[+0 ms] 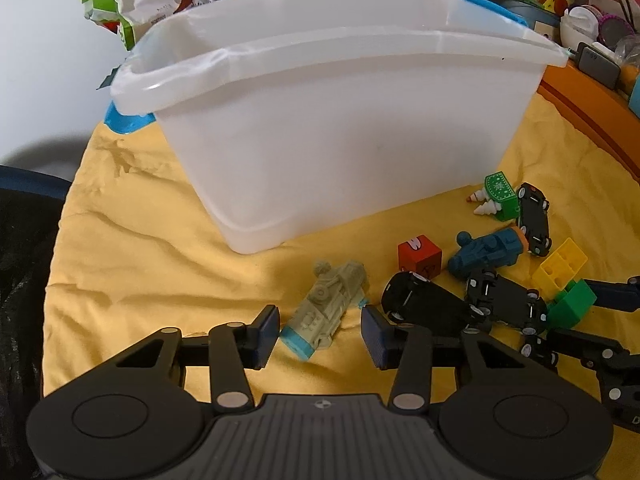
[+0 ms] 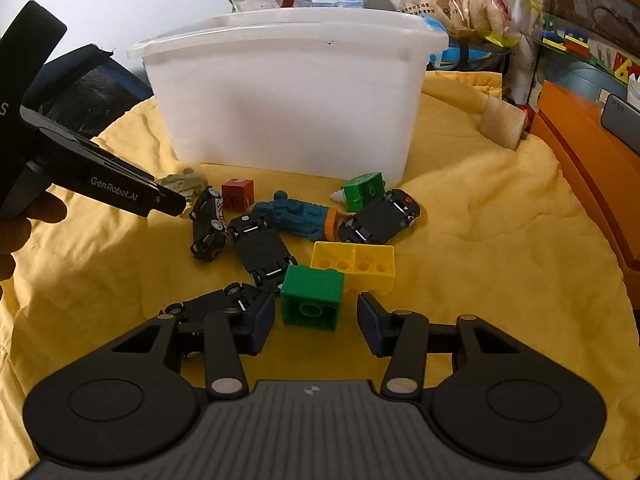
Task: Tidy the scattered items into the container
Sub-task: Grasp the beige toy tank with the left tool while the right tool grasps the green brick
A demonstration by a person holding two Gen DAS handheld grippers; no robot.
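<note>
Our left gripper [image 1: 319, 334] has its jaws spread wide with nothing held; the grey-green toy vehicle [image 1: 329, 309] lies on the yellow cloth [image 1: 140, 264] between the pads, touching neither as far as we can tell. Its long axis runs diagonally, pale blue end toward the gripper, the other end toward the white container [image 1: 340, 132]; it's too blurry to say which end is the front. Our right gripper [image 2: 316, 320] is just as wide open and holds nothing, with the green block [image 2: 312, 298] sitting between the pads, hollow side facing the camera. A black toy car [image 2: 216, 306] lies partly hidden behind the left finger, so we can't make out its full shape. Just past the green block is a yellow block [image 2: 356, 264] on its side, stud holes facing us. Further out it's a jumble: more black cars flipped wheels-up, a blue toy vehicle [image 2: 296, 216] lying crosswise with its orange end pointing right, a red cube [image 2: 238, 196], and another green block [image 2: 362, 190]. The container stands upright behind the pile, and its inside is hidden from both views. In the right wrist view the left gripper covers most of the grey-green toy.
</note>
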